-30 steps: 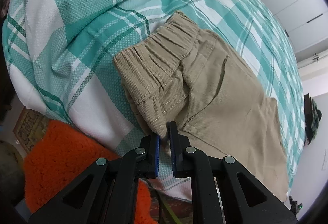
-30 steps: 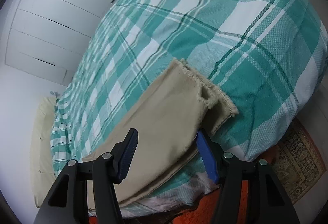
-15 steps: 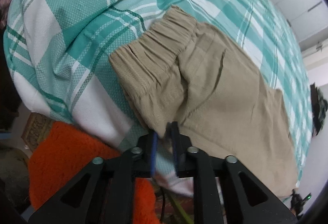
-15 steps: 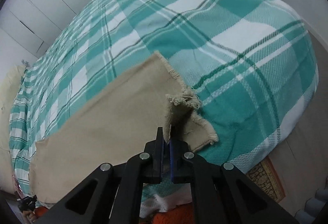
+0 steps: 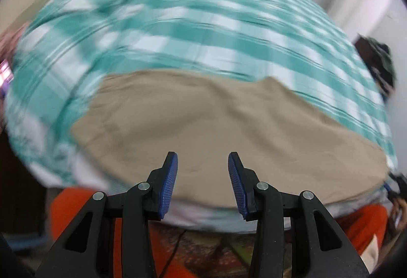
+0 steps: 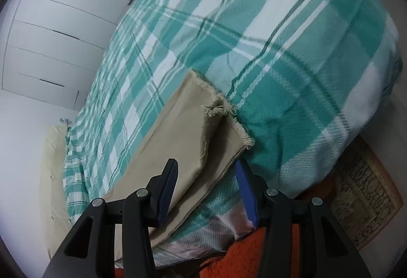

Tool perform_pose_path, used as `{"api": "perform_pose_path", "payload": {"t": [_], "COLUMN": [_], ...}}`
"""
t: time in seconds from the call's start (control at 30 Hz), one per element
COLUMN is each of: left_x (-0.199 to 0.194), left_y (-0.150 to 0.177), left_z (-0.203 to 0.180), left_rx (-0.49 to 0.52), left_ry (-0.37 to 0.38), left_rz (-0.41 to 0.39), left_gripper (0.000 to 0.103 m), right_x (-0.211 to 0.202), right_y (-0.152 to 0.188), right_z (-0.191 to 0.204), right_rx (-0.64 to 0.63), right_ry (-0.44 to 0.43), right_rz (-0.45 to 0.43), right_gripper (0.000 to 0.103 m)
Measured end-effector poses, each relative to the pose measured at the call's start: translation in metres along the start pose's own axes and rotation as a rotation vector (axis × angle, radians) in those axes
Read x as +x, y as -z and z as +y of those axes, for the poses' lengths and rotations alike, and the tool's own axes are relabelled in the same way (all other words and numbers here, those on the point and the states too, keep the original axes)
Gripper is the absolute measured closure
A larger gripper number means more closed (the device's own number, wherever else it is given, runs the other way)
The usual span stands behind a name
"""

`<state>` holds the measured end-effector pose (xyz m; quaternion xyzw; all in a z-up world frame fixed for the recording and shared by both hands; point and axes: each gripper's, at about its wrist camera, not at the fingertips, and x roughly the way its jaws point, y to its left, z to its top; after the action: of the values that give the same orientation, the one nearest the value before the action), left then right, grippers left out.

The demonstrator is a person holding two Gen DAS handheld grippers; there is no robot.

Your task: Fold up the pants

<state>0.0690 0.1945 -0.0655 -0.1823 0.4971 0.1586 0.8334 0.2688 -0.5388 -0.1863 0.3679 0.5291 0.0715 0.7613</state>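
Left wrist view, blurred: left hand-held gripper [image 5: 202,168] spread wide, holding nothing, over tan pants [image 5: 229,130] lying flat along the bed's near edge. Right wrist view: right hand-held gripper [image 6: 206,177] spread, frayed pant cuffs [image 6: 223,110] ahead of it; checked teal bedspread [image 6: 292,49]; orange rug [image 6: 254,255].

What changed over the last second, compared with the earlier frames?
Both grippers let go. The left gripper, shut on the waistband edge before, is now open and swinging to face the pants broadside; its view is motion-blurred. The right gripper, open a second ago, pinched the frayed hem half a second ago and is open again. The pants still lie flat on the checked bedspread.
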Motion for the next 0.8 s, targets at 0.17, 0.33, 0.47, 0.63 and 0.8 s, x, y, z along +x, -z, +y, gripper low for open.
{"api": "perform_pose_path", "payload": {"t": [0.17,0.33,0.47,0.63,0.8], "left_x": [0.023,0.055,0.092,0.133,0.118], "left_y": [0.001,0.016,0.037,0.089,0.100], "left_z": [-0.095,-0.223,-0.309,-0.357,-0.352], "left_rx": [0.167,0.401,0.502,0.612,0.652], "left_ry": [0.181,0.355,0.437,0.294,0.283], "left_rz": [0.069,0.134,0.217,0.257,0.200], "left_gripper": [0.060,0.060,0.063,0.063,0.063], "right_x": [0.021,0.034,0.045,0.045,0.042], "right_y": [-0.003,-0.003,-0.004,-0.004,-0.003], "right_z": [0.007,0.023,0.016,0.014,0.023], "right_rx": [0.033,-0.059,-0.028,-0.028,-0.106], "right_ry": [-0.064,-0.028,-0.014,0.002,0.068], "right_rz": [0.012,0.006,-0.005,-0.025,-0.052], "right_gripper": [0.045,0.053,0.054,0.056,0.088]}}
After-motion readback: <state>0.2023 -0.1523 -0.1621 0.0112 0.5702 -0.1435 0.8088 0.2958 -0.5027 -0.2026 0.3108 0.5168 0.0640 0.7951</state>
